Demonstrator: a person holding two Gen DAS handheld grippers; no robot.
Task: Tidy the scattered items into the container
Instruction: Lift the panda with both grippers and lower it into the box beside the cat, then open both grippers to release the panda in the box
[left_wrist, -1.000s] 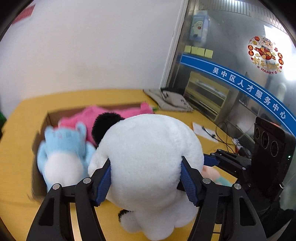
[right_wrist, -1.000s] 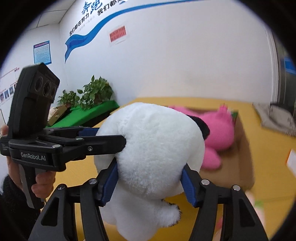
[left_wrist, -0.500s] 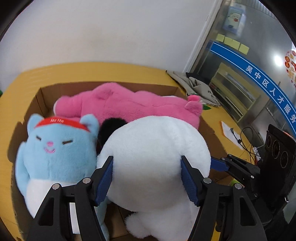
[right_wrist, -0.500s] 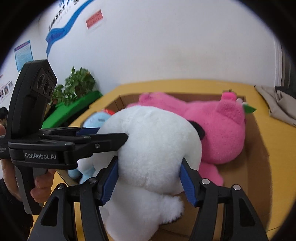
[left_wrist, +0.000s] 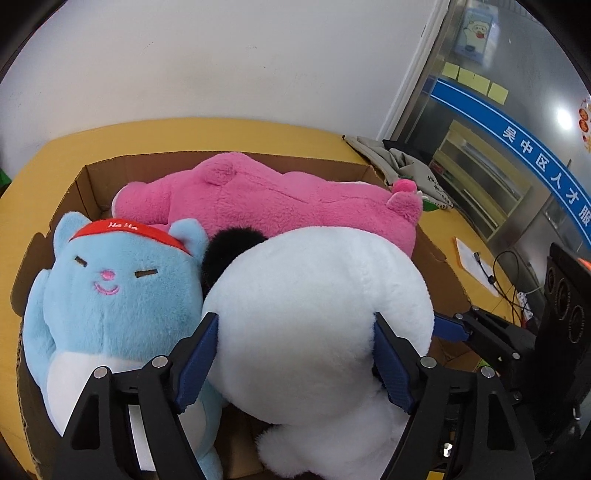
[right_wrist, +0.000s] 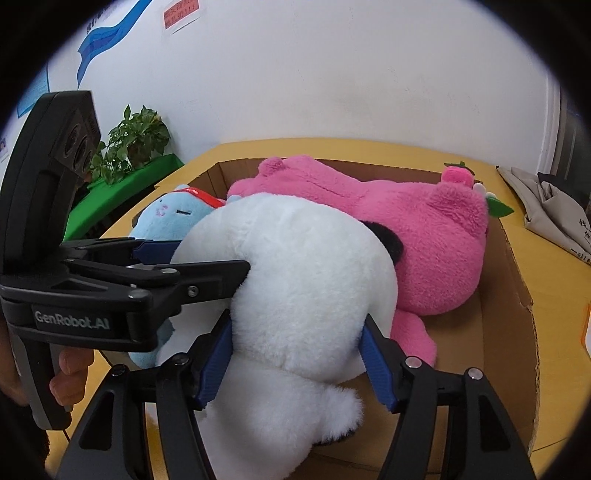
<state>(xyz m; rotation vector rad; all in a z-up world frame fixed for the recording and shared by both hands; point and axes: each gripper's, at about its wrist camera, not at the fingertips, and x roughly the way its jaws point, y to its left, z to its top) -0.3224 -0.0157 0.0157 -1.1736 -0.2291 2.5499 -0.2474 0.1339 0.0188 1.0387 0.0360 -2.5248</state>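
Both pairs of blue-padded jaws flank the big white plush panda (left_wrist: 317, 325), one gripper on each side of its round body. On the left gripper (left_wrist: 295, 362) the jaws have just been opening; in the left wrist view its pads now sit at the fur's edge, the toy between them, and whether they still press on it cannot be told for sure. The right gripper (right_wrist: 295, 360) has its jaws set into the white fur on both flanks, the pile bulging around the pads, so it grips the panda; its jaws too have just been easing apart.

That panda lies inside the open brown cardboard box (left_wrist: 88, 177), face down or turned away, one black ear (left_wrist: 229, 247) showing at its far side. Just beside it, touching on the left in the left wrist view, sits the light-blue plush cat with a red headband (left_wrist: 110, 288), upright against the box wall. Along the far wall of the box lies the long pink plush bear (left_wrist: 280, 199), stretched on its side and touching the panda's head.

The box rests on a yellow tabletop (right_wrist: 554, 266). A person's hand (right_wrist: 68, 373) grips the left gripper's handle in the right wrist view. Beyond the box lie a folded grey cloth (left_wrist: 402, 166) and a leafy green potted plant (right_wrist: 129, 147)
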